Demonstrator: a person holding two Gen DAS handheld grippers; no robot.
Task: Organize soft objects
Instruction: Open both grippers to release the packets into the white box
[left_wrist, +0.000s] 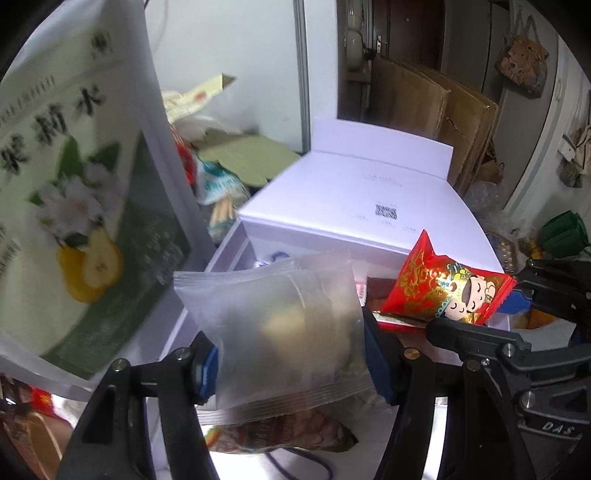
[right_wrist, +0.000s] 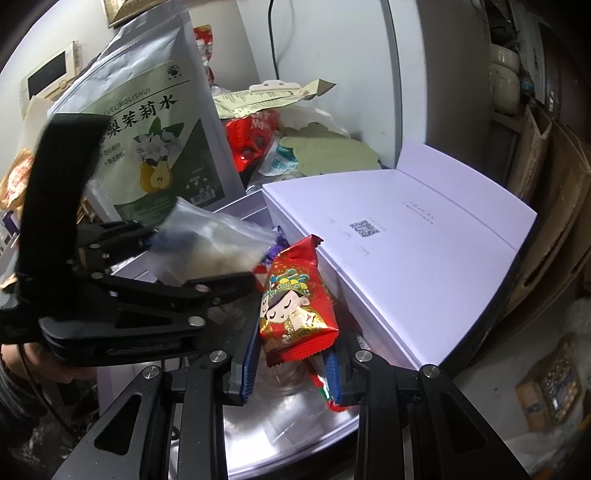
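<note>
**Two packets held over the white box**

Both tilted steeply downward. Left gripper (left_wrist: 291, 363) clamping frosted pouch (left_wrist: 284, 332) between blue pads; right gripper (right_wrist: 293, 363) pinching red snack packet (right_wrist: 295, 302), at three o'clock of the pouch, above white box (right_wrist: 424, 251).

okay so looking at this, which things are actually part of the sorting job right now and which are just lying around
In the job:
- frosted sachet in the left gripper
- red snack packet in the right gripper
- open white box

Lying about:
- green pear-tea pouch
- cardboard sheets
- small green bag
</note>
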